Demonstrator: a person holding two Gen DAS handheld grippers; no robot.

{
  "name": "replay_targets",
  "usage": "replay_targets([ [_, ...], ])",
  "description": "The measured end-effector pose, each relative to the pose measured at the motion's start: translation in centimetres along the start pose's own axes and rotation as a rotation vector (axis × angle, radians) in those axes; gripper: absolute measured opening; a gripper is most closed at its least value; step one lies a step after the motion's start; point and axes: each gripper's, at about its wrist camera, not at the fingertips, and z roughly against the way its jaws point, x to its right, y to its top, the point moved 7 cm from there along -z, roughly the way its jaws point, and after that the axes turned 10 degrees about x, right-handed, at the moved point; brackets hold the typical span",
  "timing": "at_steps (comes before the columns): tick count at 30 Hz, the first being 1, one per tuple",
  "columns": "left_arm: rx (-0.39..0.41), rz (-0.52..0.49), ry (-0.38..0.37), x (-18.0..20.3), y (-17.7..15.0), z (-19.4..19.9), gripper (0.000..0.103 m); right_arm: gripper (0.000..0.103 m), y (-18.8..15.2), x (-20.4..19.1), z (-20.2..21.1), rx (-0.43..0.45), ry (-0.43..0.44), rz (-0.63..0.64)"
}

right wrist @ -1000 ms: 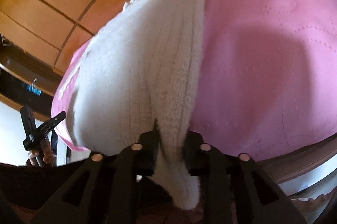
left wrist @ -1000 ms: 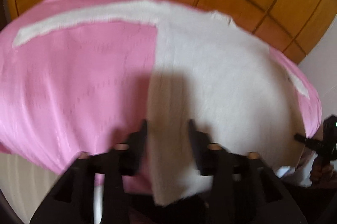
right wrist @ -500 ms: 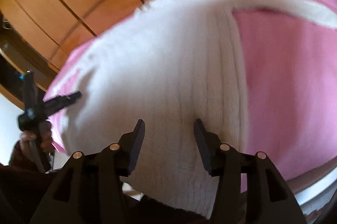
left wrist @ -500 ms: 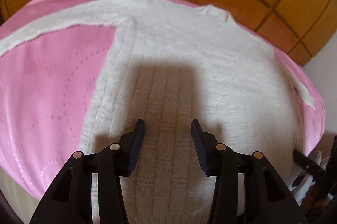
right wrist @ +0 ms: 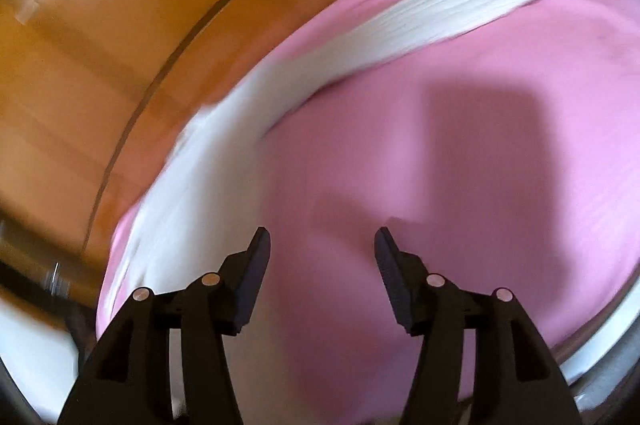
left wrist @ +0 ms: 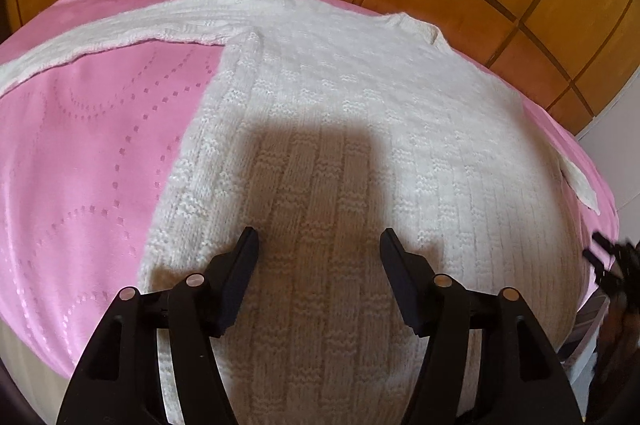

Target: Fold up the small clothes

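White knitted sweater (left wrist: 360, 145), one only, spread flat on pink bedspread (left wrist: 80, 165); one sleeve (left wrist: 100, 37) stretched leftward. No brand, label or writing readable anywhere. Left gripper (left wrist: 318, 253) above sweater body, fingers spread, holding nothing. Right gripper (right wrist: 322, 249) over bare pink bedspread (right wrist: 500, 145) beside blurred sweater (right wrist: 192, 209), fingers spread, likewise empty-handed.

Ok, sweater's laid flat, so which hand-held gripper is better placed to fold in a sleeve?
Probably right. The right hand-held gripper is open and faces the outstretched sleeve across the pink cover. The left hand-held gripper, also open, hovers over the sweater body.
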Motion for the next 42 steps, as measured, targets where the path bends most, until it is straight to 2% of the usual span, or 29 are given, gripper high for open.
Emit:
replay_targets([
  [5,-0.008,-0.013,0.007,0.2,0.2,-0.3,0.066,0.052,9.7,9.0,-2.2,0.18,-0.143,-0.281],
  [8,-0.013,-0.022,0.019,0.3,0.2,-0.4,0.066,0.05,13.5,12.3,-3.7,0.248,-0.195,-0.4],
  [9,-0.015,-0.026,0.024,0.3,0.2,-0.5,0.066,0.044,14.5,13.0,-4.2,0.263,-0.218,-0.417],
  [10,-0.016,-0.027,0.026,0.3,0.3,-0.5,0.066,0.039,15.3,13.7,-4.4,0.273,-0.255,-0.417],
  [11,-0.017,-0.027,0.028,0.3,0.3,-0.6,0.068,0.02,16.1,14.4,-4.8,0.278,-0.305,-0.413],
  [12,-0.018,-0.028,0.028,0.3,0.4,-0.7,0.069,0.006,16.6,15.0,-5.1,0.27,-0.341,-0.414],
  [13,-0.02,-0.031,0.03,0.4,0.4,-0.8,0.069,0.005,17.2,15.5,-5.6,0.252,-0.37,-0.407],
  [16,-0.023,-0.041,0.03,0.5,0.6,-0.9,0.069,0.005,18.6,15.5,-4.9,0.276,-0.491,-0.319],
  [19,-0.025,-0.045,0.012,0.5,0.8,-0.9,0.071,0.005,19.9,14.4,-4.2,0.293,-0.489,-0.291],
  [21,-0.019,-0.049,0.01,0.6,0.9,-0.8,0.072,0.005,20.7,12.0,-3.7,0.31,-0.431,-0.224],
  [24,-0.011,-0.052,-0.012,0.9,1.4,-0.6,0.072,0.005,21.1,5.4,-4.0,0.312,-0.297,-0.087],
  [26,-0.006,-0.044,-0.035,1.1,1.8,-0.4,0.079,0.005,20.5,0.0,-5.2,0.287,-0.194,0.005],
  [28,0.015,-0.045,-0.048,1.1,2.3,-0.1,0.081,0.005,19.0,-5.8,-6.8,0.248,-0.094,0.095],
  [31,0.03,-0.022,-0.075,1.1,3.1,0.3,0.081,0.005,15.4,-14.3,-9.8,0.158,0.042,0.218],
  [33,0.046,-0.016,-0.083,1.1,3.6,0.6,0.087,0.005,11.9,-20.3,-12.9,0.084,0.128,0.294],
  [36,0.053,0.007,-0.111,1.1,4.3,0.8,0.088,0.005,5.0,-27.1,-15.9,-0.034,0.231,0.363],
  [38,0.055,0.009,-0.119,1.1,4.6,0.9,0.088,0.006,1.0,-30.2,-16.9,-0.104,0.291,0.405],
  [40,0.052,0.018,-0.131,1.0,5.0,0.8,0.088,0.012,-2.1,-32.5,-17.5,-0.156,0.346,0.426],
  [41,0.053,0.029,-0.137,1.0,5.2,0.8,0.088,0.039,-3.1,-33.2,-17.2,-0.163,0.375,0.411],
  [42,0.054,0.044,-0.146,0.9,5.3,0.8,0.088,0.079,-3.6,-33.7,-16.9,-0.169,0.391,0.401],
])
